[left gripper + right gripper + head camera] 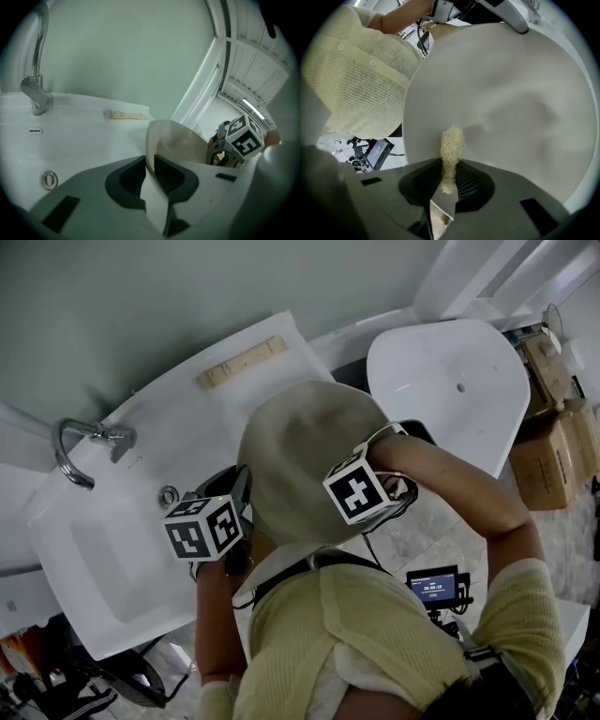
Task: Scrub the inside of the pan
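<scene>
In the head view I see the pale beige pan (pixel 305 451) tipped up over the sink, its underside toward the camera. The left gripper view has my left gripper (pixel 149 174) shut on the pan's rim (pixel 157 140), with the right gripper's marker cube (pixel 244 136) beyond it. In the right gripper view my right gripper (pixel 449 177) is shut on a yellowish fibre scrubber (pixel 451 147). The scrubber's tip rests against the pan's smooth inner surface (pixel 506 108).
A white sink (pixel 103 559) with a chrome tap (pixel 80 442) and drain (pixel 169 495) lies below left. A wooden strip (pixel 242 362) rests on its back ledge. A white basin-shaped object (pixel 459 381), cardboard boxes (pixel 553 437) and a small monitor (pixel 433 584) are to the right.
</scene>
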Demonstrator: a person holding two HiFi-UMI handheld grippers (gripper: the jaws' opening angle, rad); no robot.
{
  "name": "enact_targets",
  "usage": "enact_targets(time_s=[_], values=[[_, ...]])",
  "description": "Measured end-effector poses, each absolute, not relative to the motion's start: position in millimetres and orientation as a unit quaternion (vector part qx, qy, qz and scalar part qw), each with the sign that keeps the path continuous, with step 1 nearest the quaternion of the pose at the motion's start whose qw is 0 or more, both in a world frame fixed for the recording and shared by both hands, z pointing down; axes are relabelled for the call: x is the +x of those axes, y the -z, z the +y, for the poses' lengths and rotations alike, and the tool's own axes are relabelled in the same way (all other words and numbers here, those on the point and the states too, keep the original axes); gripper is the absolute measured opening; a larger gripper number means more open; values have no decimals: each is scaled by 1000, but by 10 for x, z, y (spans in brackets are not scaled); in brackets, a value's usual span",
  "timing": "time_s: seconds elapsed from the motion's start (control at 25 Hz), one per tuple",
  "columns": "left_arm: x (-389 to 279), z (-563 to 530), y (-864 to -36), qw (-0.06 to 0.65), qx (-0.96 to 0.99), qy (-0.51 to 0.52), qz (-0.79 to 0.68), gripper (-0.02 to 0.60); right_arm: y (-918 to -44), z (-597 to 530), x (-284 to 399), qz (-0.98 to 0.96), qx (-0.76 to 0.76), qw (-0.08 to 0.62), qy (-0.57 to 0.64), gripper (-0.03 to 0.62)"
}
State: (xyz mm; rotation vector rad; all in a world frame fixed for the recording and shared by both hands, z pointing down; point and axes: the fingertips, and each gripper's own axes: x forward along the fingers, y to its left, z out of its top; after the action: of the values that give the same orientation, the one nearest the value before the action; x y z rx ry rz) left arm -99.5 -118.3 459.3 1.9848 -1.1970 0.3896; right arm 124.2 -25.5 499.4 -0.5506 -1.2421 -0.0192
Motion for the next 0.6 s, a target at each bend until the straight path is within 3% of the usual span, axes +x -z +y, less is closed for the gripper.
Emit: enact_targets(time_s=[0.6], values=[[-986,-1179,-4593,390,781,-149,-464,106,-5050,-814,1441,-517,-158,839,58,86]])
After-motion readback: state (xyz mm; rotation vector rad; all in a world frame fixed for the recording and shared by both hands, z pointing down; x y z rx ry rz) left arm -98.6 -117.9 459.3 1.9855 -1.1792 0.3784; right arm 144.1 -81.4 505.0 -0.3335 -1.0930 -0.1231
